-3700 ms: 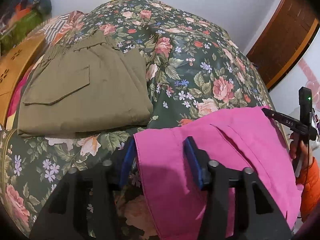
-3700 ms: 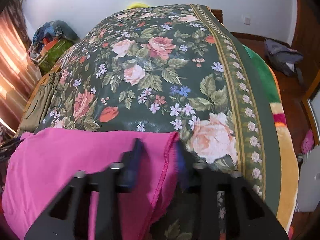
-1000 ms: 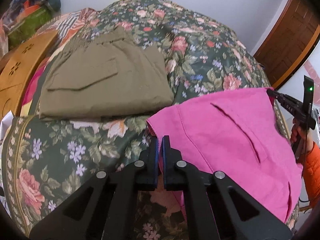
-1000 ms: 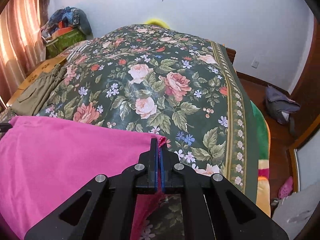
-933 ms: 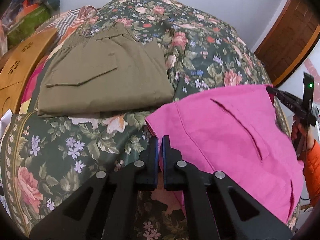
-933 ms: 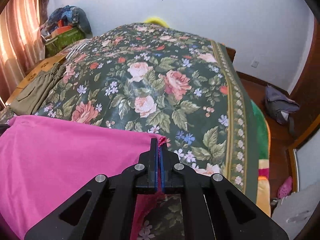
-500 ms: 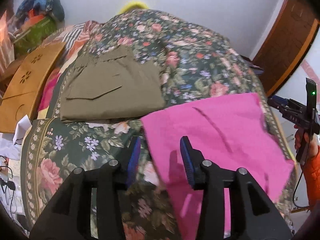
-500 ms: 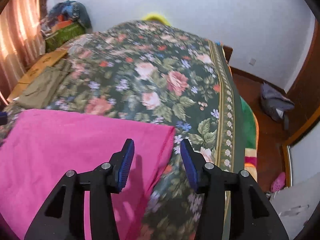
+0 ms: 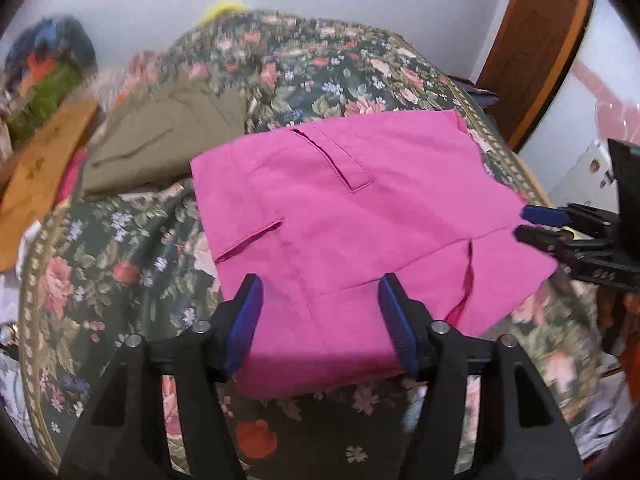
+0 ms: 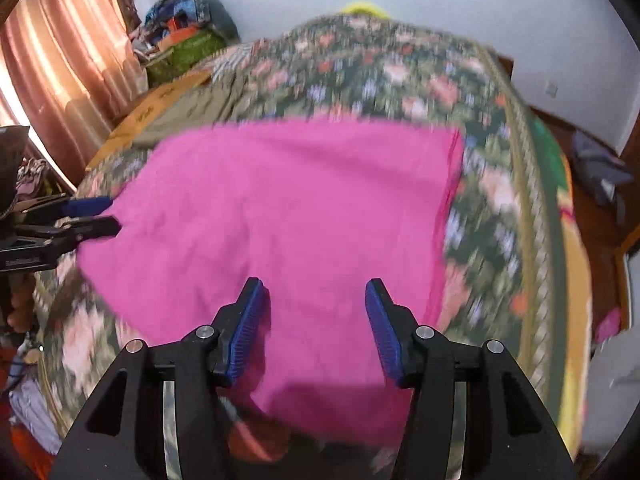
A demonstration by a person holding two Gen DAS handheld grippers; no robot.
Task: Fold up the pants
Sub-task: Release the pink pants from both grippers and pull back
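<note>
The pink pants [image 9: 352, 216] lie folded flat on the floral bedspread [image 9: 112, 264], pockets and fly seam up. They also fill the middle of the right wrist view [image 10: 296, 216]. My left gripper [image 9: 320, 320] is open and empty, held above the near edge of the pants. My right gripper [image 10: 314, 326] is open and empty above the opposite edge. Each gripper shows in the other's view, the right one [image 9: 536, 226] at the right edge and the left one [image 10: 92, 216] at the left edge.
Folded olive pants [image 9: 168, 140] lie on the bed behind the pink ones. A brown cardboard box [image 9: 36, 172] and a heap of clothes [image 9: 44, 68] sit at the far left. A curtain [image 10: 60, 64] hangs left; a wooden door [image 9: 532, 52] stands right.
Both grippers were shut on the pants' corners a second ago. They have opened, let the pants drop flat on the bed, and pulled back and up.
</note>
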